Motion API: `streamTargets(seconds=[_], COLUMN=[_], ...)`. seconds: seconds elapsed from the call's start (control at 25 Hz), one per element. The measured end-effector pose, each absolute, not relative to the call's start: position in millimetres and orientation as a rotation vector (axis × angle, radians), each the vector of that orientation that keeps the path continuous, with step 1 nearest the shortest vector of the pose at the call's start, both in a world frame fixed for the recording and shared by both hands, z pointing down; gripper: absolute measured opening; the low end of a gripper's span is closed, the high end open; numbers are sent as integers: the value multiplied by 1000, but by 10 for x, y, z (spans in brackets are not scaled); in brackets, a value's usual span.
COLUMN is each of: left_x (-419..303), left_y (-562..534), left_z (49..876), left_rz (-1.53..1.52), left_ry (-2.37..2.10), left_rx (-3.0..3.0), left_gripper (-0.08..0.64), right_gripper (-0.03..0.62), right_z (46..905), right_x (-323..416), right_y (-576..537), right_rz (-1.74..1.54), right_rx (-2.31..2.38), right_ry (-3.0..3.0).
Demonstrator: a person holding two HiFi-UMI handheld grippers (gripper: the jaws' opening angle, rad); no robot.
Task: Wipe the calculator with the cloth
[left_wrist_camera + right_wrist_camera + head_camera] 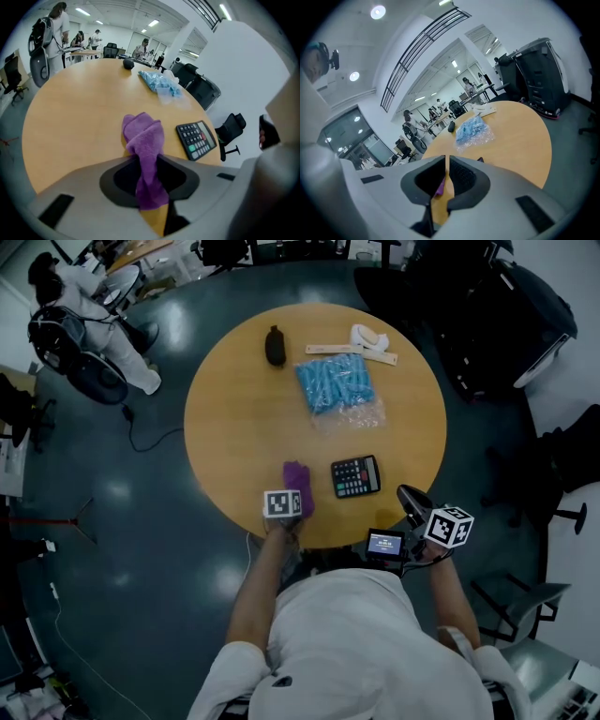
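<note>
From where I stood, the trouble lay mostly in how little was steadying anything. The left gripper pointed steeply down at the near edge of the round table, its jaws drawn in narrow on a twisted tail of the purple cloth. The rest of the cloth lay heaped on the wood in front of it. That looked to me like a thin hold on a loose bunch, and a sideways drag could well have pulled the tail out of the pads or left the heap behind. The calculator lay flat, face up, just beside the cloth on its right and close to the table's near rim, with nothing touching it. The right gripper hung off the table's edge by the person's body, its jaws almost together with nothing between them, so it was bracing nothing. I judged that a wipe from the left would push the calculator rather than clean it, sliding it along the smooth top or off the near rim. A bunched cloth would also meet the keys with only a small lump, so it might press or catch on them and miss most of the face. The crinkled blue bag and the small black object sat well apart on the far half, so I saw no risk there.
</note>
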State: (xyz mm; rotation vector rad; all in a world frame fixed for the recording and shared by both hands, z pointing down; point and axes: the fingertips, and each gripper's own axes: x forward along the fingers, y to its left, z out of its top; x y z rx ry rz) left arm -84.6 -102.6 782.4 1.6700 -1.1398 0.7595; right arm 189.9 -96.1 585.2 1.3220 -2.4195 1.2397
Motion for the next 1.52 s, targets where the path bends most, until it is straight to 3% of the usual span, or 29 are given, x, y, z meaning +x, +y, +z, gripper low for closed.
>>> streamTargets(seconds=[0.52, 0.84, 0.96, 1.08, 1.32, 1.52], left_x=[-959, -1323, -1422, -1401, -1020, -784], left_y=[-947, -969, -1100, -1129, -849, -655], left_z=[7659, 6807, 6033, 5289, 4195, 4166], left_rz=[717, 599, 419, 222, 19, -12], left_ry=[-1128, -1369, -1606, -1767, -1926, -1903], left_rx=[1640, 1810, 1997, 2185, 2471, 2486], left_gripper=[198, 204, 68, 9, 6, 6], right_gripper=[37, 37, 37, 37, 37, 37], right_z=[5797, 5532, 5306, 5069, 4599, 4303], right_x=[1715, 1522, 1425, 1337, 1247, 1241], right_y=[-1034, -1099, -1108, -1111, -984, -833], right_rz=[1192, 918, 761, 619, 286, 90], right_rx=[1286, 1293, 1312, 1339, 1438, 1609], right_ry=[-2464, -2511, -2554, -2596, -2633, -2645])
